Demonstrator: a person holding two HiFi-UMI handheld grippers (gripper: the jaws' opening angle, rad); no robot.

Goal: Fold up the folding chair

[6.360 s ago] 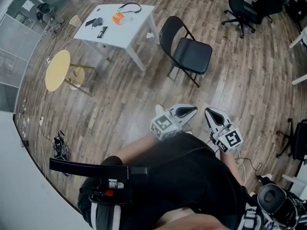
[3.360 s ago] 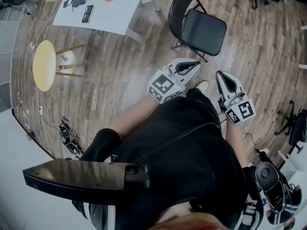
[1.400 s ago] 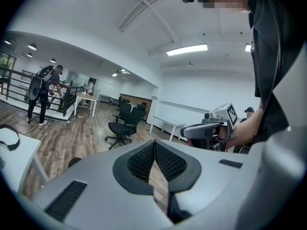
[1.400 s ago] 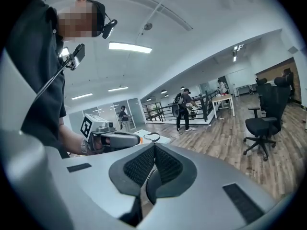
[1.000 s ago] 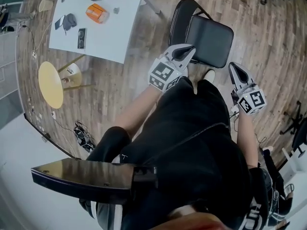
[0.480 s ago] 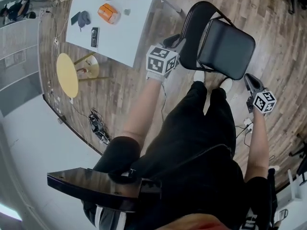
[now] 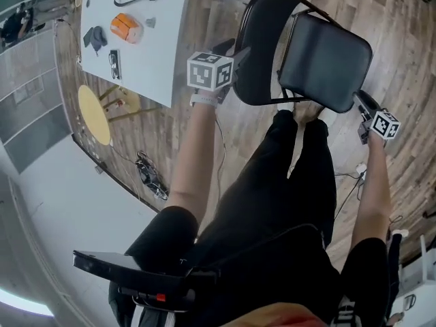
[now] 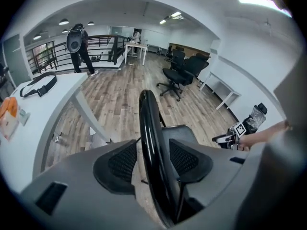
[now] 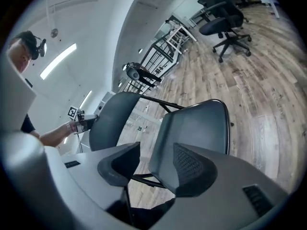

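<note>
The black folding chair stands unfolded in front of me, its backrest [image 7: 262,46] to the left of its seat [image 7: 327,60]. My left gripper [image 7: 234,50] straddles the top rim of the backrest [image 8: 149,128]. Its jaws are opening, with a gap between the rim and each pad. My right gripper [image 7: 361,102] is at the front right edge of the seat [image 9: 192,123]. Its jaws are opening too; the seat's near edge lies between them and neither pad presses on it. In the left gripper view my right gripper [image 8: 225,139] shows beyond the seat.
A white table [image 7: 163,60] at the left carries an orange box [image 7: 125,26], a black strap and small devices. A yellow round stool [image 7: 92,114] and floor cables [image 7: 150,176] lie beyond it. Office chairs [image 8: 180,68] and a standing person [image 8: 79,47] are farther off.
I have walked up to the chair. Both grippers have dropped and reached forward, the left onto the backrest's rim, the right to the seat's front edge.
</note>
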